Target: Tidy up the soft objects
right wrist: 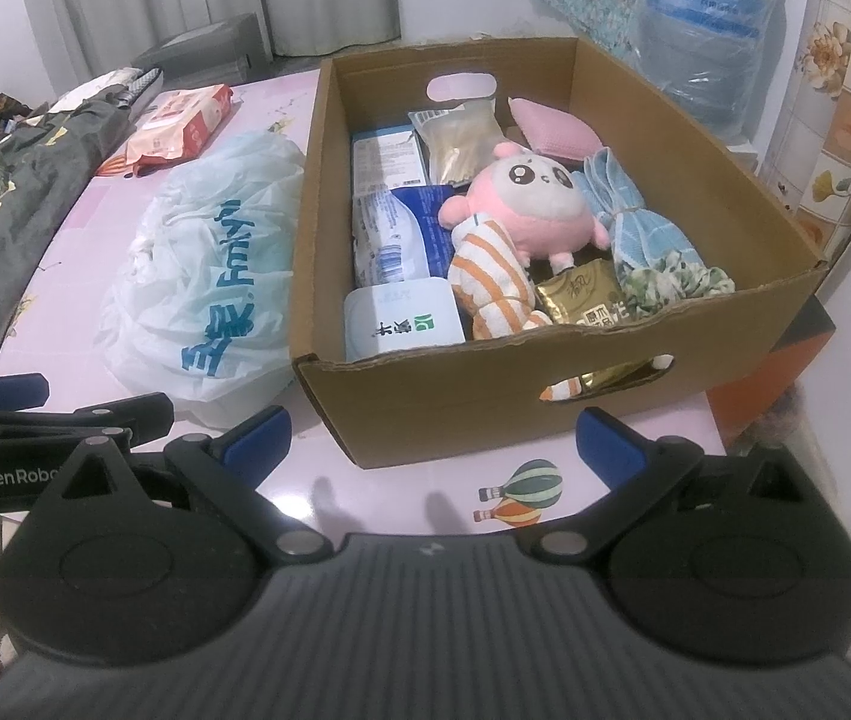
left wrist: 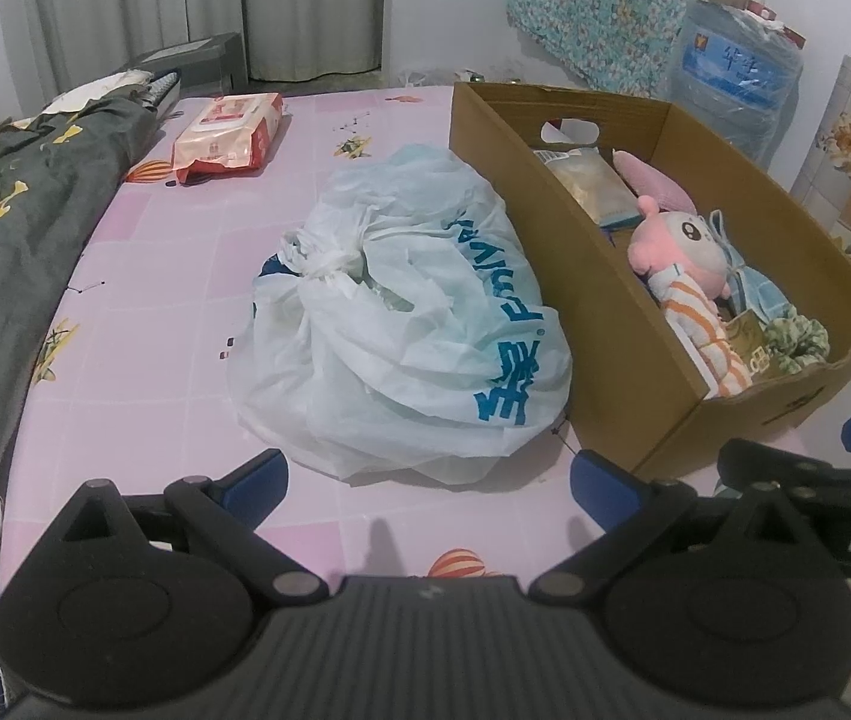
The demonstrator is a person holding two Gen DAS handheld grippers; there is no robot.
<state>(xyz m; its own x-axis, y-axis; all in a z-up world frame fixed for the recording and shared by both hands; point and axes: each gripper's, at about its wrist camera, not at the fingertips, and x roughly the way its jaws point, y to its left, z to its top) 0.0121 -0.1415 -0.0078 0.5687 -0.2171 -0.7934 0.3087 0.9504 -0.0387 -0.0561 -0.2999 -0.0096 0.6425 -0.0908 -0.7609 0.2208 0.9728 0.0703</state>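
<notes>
A brown cardboard box (right wrist: 545, 396) stands on the pink table, also in the left wrist view (left wrist: 551, 222). It holds a pink plush toy (right wrist: 527, 204), an orange-striped cloth (right wrist: 491, 276), a blue cloth (right wrist: 623, 210), a pink cushion (right wrist: 551, 126), a green scrunchie (right wrist: 677, 285) and several packets. A tied white plastic bag (left wrist: 401, 324) lies left of the box, also in the right wrist view (right wrist: 209, 276). My left gripper (left wrist: 428, 480) is open and empty, just short of the bag. My right gripper (right wrist: 434, 441) is open and empty before the box's near wall.
A pack of wet wipes (left wrist: 227, 135) lies at the table's far left. Dark bedding (left wrist: 17, 252) runs along the left edge. A water jug (right wrist: 707, 30) stands behind the box by the wall. The right gripper's arm (left wrist: 815, 474) shows at the left view's right edge.
</notes>
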